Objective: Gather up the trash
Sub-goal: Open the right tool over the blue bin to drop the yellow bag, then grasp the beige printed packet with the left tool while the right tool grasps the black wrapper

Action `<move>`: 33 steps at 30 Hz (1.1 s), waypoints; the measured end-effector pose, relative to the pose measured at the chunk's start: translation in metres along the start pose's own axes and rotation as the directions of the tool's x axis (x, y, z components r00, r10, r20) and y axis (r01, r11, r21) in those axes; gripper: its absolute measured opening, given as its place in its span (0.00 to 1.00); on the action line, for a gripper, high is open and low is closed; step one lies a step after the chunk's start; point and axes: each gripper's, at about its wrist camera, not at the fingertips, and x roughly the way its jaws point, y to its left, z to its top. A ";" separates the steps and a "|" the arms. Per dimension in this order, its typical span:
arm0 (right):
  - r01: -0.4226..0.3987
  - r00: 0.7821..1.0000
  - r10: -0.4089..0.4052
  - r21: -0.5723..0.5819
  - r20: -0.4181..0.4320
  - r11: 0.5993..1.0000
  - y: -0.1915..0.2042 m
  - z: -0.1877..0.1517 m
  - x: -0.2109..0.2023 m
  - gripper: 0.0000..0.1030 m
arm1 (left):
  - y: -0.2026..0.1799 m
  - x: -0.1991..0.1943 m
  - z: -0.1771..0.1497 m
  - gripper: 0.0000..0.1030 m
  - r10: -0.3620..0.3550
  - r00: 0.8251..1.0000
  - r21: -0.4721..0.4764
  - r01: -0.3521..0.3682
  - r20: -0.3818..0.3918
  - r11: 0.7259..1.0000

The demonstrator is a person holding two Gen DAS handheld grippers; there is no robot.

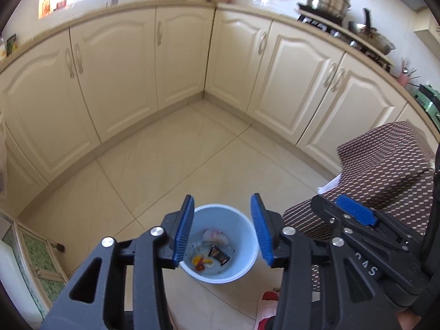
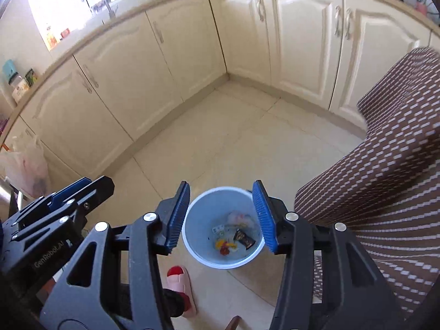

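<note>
A light blue bin [image 1: 242, 220] stands on the tiled floor, also in the right wrist view [image 2: 203, 209]. Inside lie a dark wrapper [image 1: 218, 254], a crumpled white tissue [image 1: 216, 236] and red and yellow scraps [image 1: 200, 262]; the same wrapper [image 2: 244, 238] and scraps [image 2: 225, 246] show in the right wrist view. My left gripper [image 1: 224, 228] is open and empty, high above the bin. My right gripper [image 2: 221, 214] is open and empty, also above the bin. Each gripper shows beside the other: the right one [image 1: 354, 213], the left one [image 2: 68, 192].
Cream kitchen cabinets [image 1: 178, 55] wrap the far corner of the room. A brown patterned sleeve [image 2: 385, 178] fills the right side. A pink slipper [image 2: 180, 283] is on the floor near the bin. A plastic bag [image 2: 26, 165] hangs at the left.
</note>
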 end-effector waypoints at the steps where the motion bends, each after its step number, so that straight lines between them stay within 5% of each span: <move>1: 0.002 1.000 -0.002 -0.002 0.027 1.000 -0.003 0.001 -0.015 0.46 | -0.007 -0.010 0.002 0.43 -0.006 1.000 0.010 0.006 0.019 1.000; 6: 0.027 0.989 -0.027 0.006 0.148 1.000 -0.018 -0.001 -0.088 0.48 | -0.049 -0.058 0.007 0.50 -0.050 0.994 0.074 0.043 0.100 0.996; 11: 0.112 0.953 -0.118 0.038 0.278 0.993 -0.053 -0.012 -0.172 0.51 | -0.114 -0.103 0.006 0.55 -0.150 0.977 0.168 0.124 0.150 0.978; 18: 0.224 0.890 -0.274 0.173 0.365 0.959 -0.135 -0.036 -0.261 0.53 | -0.220 -0.132 -0.001 0.64 -0.304 0.946 0.325 0.256 0.109 0.910; 25: 0.291 0.851 -0.384 0.285 0.358 0.913 -0.219 -0.041 -0.297 0.53 | -0.305 -0.120 0.000 0.70 -0.342 0.939 0.390 0.304 0.029 0.869; 33: 0.295 0.841 -0.405 0.324 0.358 0.899 -0.266 -0.033 -0.299 0.53 | -0.365 -0.079 0.006 0.73 -0.315 0.948 0.413 0.305 -0.046 0.858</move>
